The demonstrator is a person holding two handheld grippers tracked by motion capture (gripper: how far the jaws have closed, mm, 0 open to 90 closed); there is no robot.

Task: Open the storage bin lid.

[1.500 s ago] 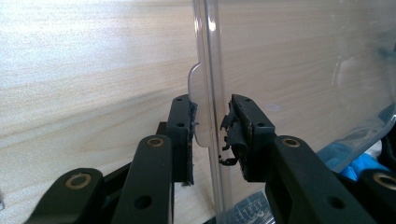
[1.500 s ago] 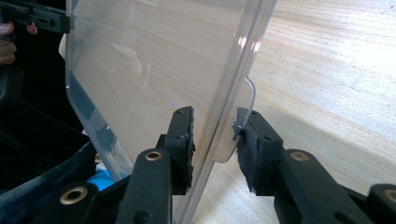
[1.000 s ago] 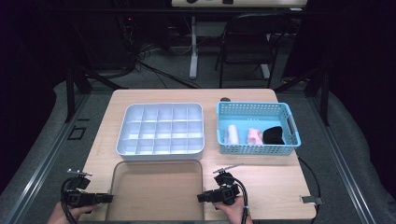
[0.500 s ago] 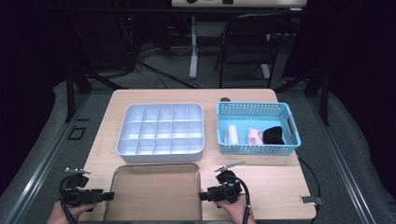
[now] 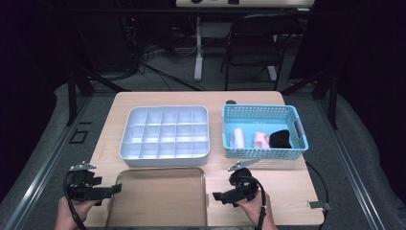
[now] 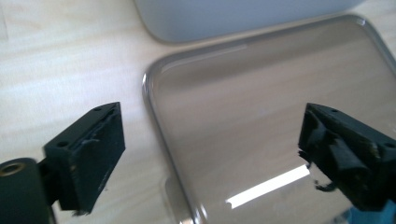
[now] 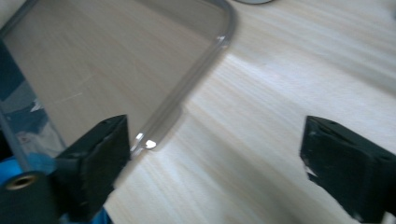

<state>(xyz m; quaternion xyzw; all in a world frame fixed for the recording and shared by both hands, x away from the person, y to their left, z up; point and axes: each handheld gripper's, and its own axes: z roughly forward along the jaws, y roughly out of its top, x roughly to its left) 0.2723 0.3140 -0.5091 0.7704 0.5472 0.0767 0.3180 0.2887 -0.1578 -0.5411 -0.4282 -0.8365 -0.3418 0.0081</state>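
Note:
A clear shallow tray (image 5: 158, 196) lies flat at the table's near edge. My left gripper (image 5: 116, 189) hovers at the tray's left side and my right gripper (image 5: 217, 196) at its right side, both pointing inward. In the left gripper view my left gripper (image 6: 210, 154) stands wide open above the tray's rim (image 6: 153, 112). In the right gripper view my right gripper (image 7: 215, 154) is just as wide, with the tray's rim (image 7: 196, 86) below the gap. Both pairs of jaws have just been opening. No pad touches the tray.
A white compartment box (image 5: 165, 134) sits just beyond the tray; its wall (image 6: 224, 14) shows in the left gripper view. A blue basket (image 5: 263, 115) at the right holds a cream roll (image 5: 238, 138), a pink roll (image 5: 260, 140) and a black bundle (image 5: 280, 139).
Both grippers have let go of the clear tray's side edges and opened wide. Both hands have lifted a little. The tray has settled slightly nearer the table's front edge.

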